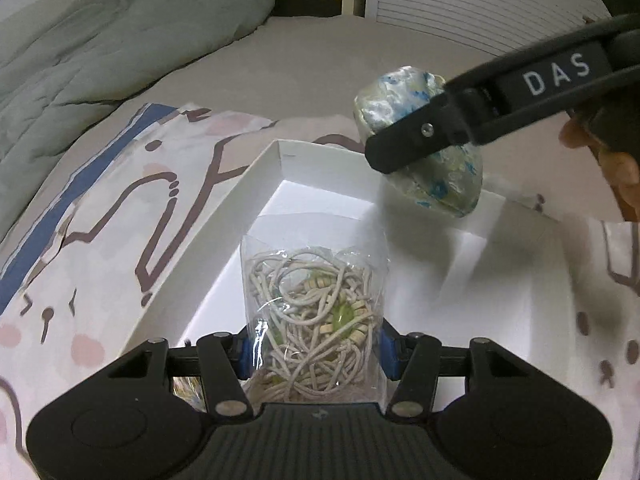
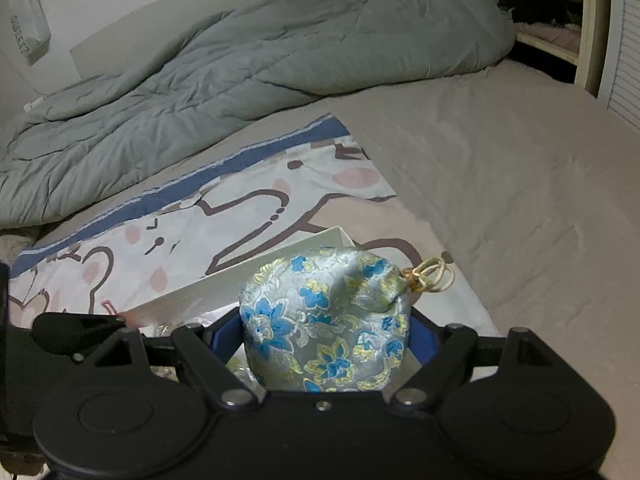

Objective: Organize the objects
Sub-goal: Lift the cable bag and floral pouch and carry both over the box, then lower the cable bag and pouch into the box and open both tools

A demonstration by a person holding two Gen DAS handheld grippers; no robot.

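Two grippers each hold a small item over a white box. From the left wrist camera, the left gripper (image 1: 314, 354) sits at the bottom centre of the frame, its blue-padded fingers closed against the sides of a clear plastic bag (image 1: 314, 304) stuffed with pale cord and green and cream beads. The bag stands upright between the fingers, above the open white box (image 1: 224, 200), which lies on a cartoon-print cloth (image 1: 100, 216) spread over a beige bed sheet (image 1: 288, 60). At the upper right, the right gripper (image 1: 416, 148) reaches in, clamped on a floral pouch (image 1: 400, 96) that hangs above the box's far right corner. A grey-green quilt (image 1: 100, 40) is bunched at the upper left.

From the right wrist camera, the right gripper (image 2: 326, 340) fills the bottom of the frame, its fingers pressed against both sides of the floral pouch (image 2: 324, 320), pale silky fabric with blue and yellow flowers. A looped drawstring (image 2: 434, 276) sticks out at the pouch's upper right. Behind the pouch, an edge of the white box (image 2: 280, 256) shows on the cartoon-print cloth (image 2: 180, 232), with the grey-green quilt (image 2: 240, 60) across the top.
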